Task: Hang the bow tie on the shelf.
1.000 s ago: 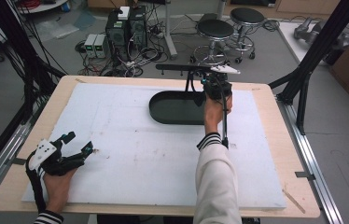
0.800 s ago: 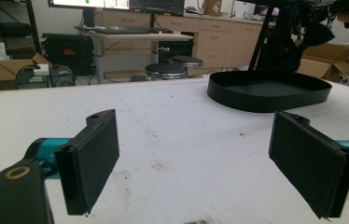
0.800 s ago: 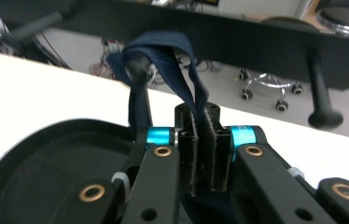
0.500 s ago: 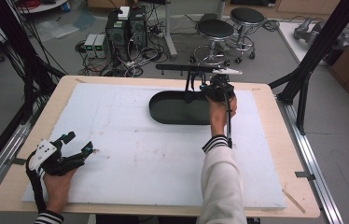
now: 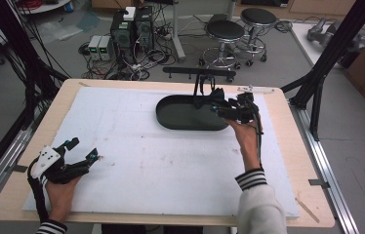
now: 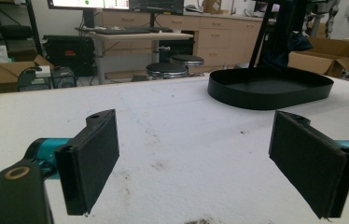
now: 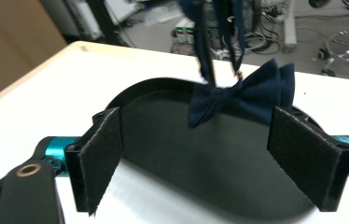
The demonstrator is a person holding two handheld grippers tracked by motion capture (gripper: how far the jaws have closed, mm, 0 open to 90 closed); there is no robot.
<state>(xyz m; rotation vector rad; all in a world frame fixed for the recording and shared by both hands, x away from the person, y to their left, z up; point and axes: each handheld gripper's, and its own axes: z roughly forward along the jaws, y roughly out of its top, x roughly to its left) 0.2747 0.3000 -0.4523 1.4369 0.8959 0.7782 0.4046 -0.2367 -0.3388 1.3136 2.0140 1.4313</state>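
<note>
Here the left gripper rests near the table's left front corner, jaws wide, nothing between them. Further right, the right gripper hangs at the black tray, jaws just opened wide and bare; the navy bow tie dangles beyond them, over the tray.

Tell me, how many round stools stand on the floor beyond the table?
2: one stool just past the table's far edge, the other stool beside it, farther right. More may sit outside the frame.
</note>
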